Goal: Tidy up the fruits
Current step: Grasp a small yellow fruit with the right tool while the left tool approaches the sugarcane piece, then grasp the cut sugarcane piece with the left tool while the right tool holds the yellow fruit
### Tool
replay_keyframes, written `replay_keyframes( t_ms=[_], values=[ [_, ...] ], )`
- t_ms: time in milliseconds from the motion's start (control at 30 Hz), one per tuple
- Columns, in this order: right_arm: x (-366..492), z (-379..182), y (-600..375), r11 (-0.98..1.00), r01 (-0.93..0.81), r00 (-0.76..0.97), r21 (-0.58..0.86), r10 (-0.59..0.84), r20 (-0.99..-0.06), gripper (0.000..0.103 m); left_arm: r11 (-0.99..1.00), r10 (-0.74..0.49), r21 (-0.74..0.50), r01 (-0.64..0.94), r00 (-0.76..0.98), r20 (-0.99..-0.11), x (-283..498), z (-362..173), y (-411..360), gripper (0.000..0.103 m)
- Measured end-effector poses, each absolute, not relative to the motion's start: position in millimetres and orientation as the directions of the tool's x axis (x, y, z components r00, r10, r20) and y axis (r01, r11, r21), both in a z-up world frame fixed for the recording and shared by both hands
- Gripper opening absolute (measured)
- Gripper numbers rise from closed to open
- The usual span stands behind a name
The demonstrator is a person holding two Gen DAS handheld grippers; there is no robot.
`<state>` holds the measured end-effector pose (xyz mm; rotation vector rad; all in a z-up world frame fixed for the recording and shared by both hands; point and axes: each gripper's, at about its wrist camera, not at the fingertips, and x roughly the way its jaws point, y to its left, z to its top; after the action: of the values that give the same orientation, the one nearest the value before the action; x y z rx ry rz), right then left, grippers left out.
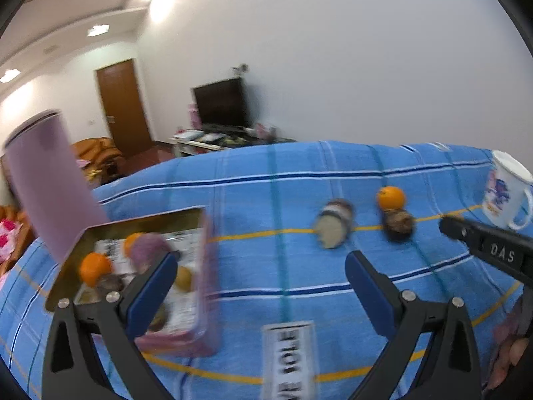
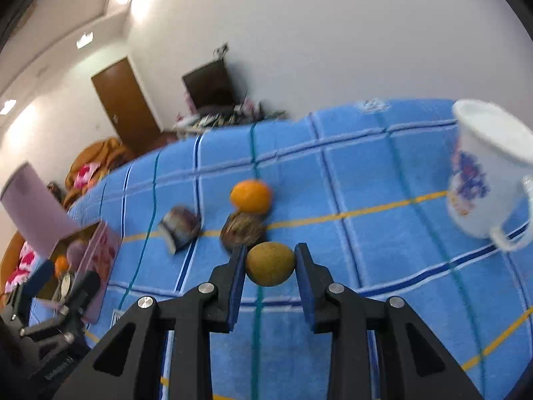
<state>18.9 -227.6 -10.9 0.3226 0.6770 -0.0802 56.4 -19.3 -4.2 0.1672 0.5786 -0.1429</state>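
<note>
Right wrist view: right gripper (image 2: pixel 270 263) pinching a yellow-brown fruit (image 2: pixel 270 264).
Fruit's place: mid-table (image 2: pixel 366 200), just before the orange (image 2: pixel 251 196).
Left gripper (image 1: pixel 261 275): spread, empty, beside the box (image 1: pixel 206 266).

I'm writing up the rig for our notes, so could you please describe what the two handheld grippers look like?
Both match: the left gripper and right gripper have black, angular plastic frames with triangular cut-outs, round silver pivot screws and flat dark-blue pads on the fingers. The left view shows white "DAS" lettering on the right gripper's side.
</note>
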Motion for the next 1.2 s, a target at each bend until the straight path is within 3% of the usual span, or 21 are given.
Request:
replay_keyframes(
  t_ms=[133,267,500,600,633,667,800,1200],
  values=[
    [4.2,6.5,-228.4,0.957,0.192,0.820,0.218,-0.034,-0.572,0.032,0.965,-0.105,0.139,0.222,0.814,-0.571,82.2,-2.7,-44.5,0.091],
    [-1.1,17.6,-234.5,0.965,0.195,0.838,0.177,-0.070,-0.541,0.032,0.965,-0.140,0.079,0.252,0.741,-0.656,123.1,-17.1,-60.8,0.079],
    [4.2,21.3,-225.7,0.971,0.180,0.837,0.155,-0.068,-0.542,0.032,0.955,-0.149,0.067,0.289,0.661,-0.736,165.3,-37.1,-83.2,0.078],
    [4.7,20.7,-223.8,0.971,0.179,0.836,0.157,-0.066,-0.544,0.032,0.952,-0.178,0.027,0.306,0.620,-0.764,177.1,-42.3,-85.9,0.057],
    [4.4,20.9,-224.2,0.971,0.179,0.837,0.161,-0.064,-0.544,0.032,0.949,-0.183,0.022,0.316,0.604,-0.776,179.2,-45.3,-87.7,0.045],
    [4.3,20.6,-224.3,0.971,0.180,0.837,0.159,-0.066,-0.544,0.032,0.945,-0.188,0.019,0.325,0.591,-0.785,180.4,-47.2,-89.6,0.041],
    [8.7,15.8,-220.5,0.972,0.178,0.833,0.155,-0.065,-0.550,0.032,0.951,-0.177,0.028,0.307,0.620,-0.764,174.0,-41.3,-88.1,0.041],
    [6.9,13.4,-203.3,0.984,0.152,0.858,0.097,-0.083,-0.508,0.032,0.988,-0.067,0.086,0.130,0.852,-0.519,72.3,-5.4,-55.5,0.041]
  ],
)
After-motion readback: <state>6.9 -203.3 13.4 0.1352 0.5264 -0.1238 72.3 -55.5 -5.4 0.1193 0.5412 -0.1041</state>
